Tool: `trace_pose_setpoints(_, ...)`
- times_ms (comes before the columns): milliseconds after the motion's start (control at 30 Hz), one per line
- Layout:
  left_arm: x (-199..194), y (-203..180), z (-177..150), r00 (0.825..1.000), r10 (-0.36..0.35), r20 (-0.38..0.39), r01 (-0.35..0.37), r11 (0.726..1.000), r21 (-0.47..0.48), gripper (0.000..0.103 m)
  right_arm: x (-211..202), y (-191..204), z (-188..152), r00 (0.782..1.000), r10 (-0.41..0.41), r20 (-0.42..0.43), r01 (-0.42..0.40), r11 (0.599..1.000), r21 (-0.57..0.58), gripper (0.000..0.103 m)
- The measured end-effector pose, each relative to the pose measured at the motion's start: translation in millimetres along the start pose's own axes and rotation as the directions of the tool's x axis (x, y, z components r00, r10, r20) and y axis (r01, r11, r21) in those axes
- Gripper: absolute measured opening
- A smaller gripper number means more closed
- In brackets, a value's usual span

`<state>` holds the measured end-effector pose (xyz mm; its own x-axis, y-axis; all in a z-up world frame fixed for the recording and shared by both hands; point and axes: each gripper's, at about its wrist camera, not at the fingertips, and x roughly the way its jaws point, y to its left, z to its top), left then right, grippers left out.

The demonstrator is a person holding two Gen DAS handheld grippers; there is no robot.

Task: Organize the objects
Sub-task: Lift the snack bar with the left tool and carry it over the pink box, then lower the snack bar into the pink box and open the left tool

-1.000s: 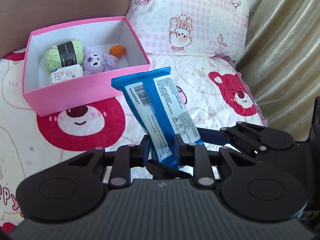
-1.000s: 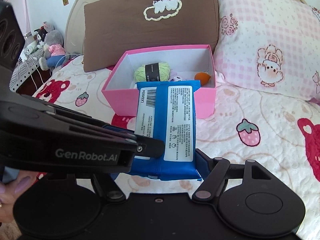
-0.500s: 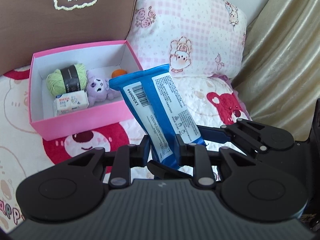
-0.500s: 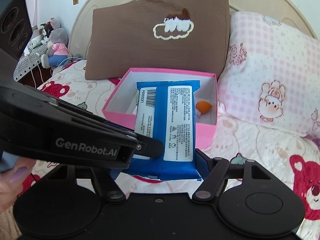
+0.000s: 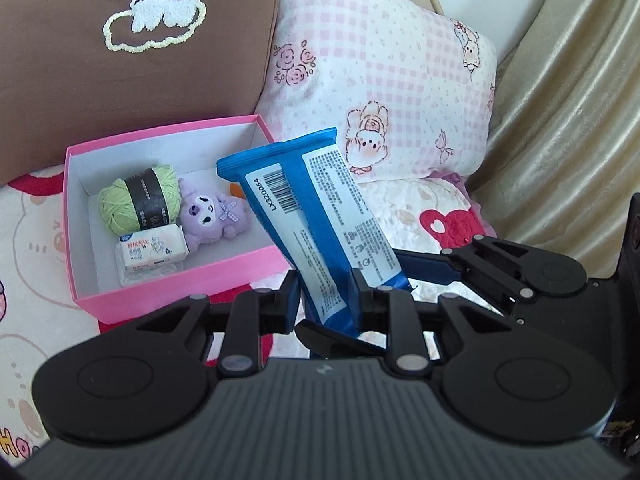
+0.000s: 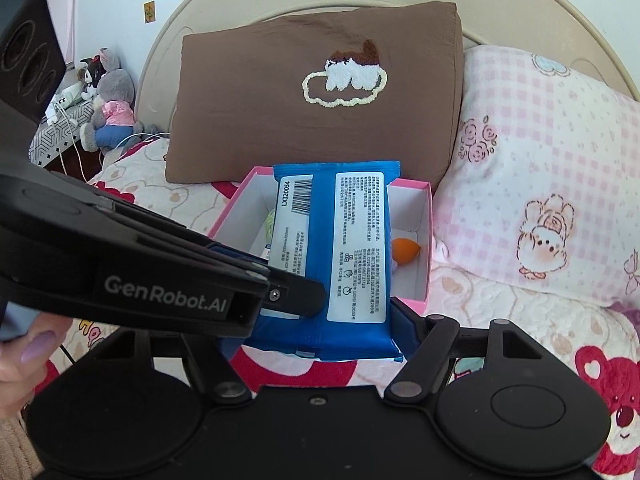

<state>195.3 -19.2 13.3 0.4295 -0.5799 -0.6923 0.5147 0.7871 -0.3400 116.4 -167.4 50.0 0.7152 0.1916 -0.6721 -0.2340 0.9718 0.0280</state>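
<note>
Both tongs, L (image 5: 325,300) + R (image 6: 320,320), clenched on blue pack (image 5: 316,224); pink box (image 5: 180,284) holds yarn (image 5: 138,198), plush (image 5: 212,216), tissues (image 5: 152,250).

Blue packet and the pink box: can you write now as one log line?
left gripper: shut on blue packet | right gripper: shut on blue packet | pink box: packet not inside yet

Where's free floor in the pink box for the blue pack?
In the pink box, the right half is bare, between the purple plush and the right wall. The left is crowded: green yarn, tissue packet. An orange item sits at the far right corner.
</note>
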Motion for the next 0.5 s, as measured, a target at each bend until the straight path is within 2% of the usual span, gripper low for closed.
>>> trace_pose_setpoints(267, 22, 19, 23, 1.0, 0.019, -0.002, -0.019, 0.999, -0.026, 0.023, 27, -10, 21, 1.0, 0.008, -0.005, -0.008, 1.0, -0.007, 0.076)
trace_pose_setpoints(500, 57, 36, 35, 0.999, 0.041, -0.029, -0.043, 0.998, -0.053, 0.023, 65, -29, 28, 0.999, 0.031, -0.038, -0.028, 0.998, 0.061, 0.075)
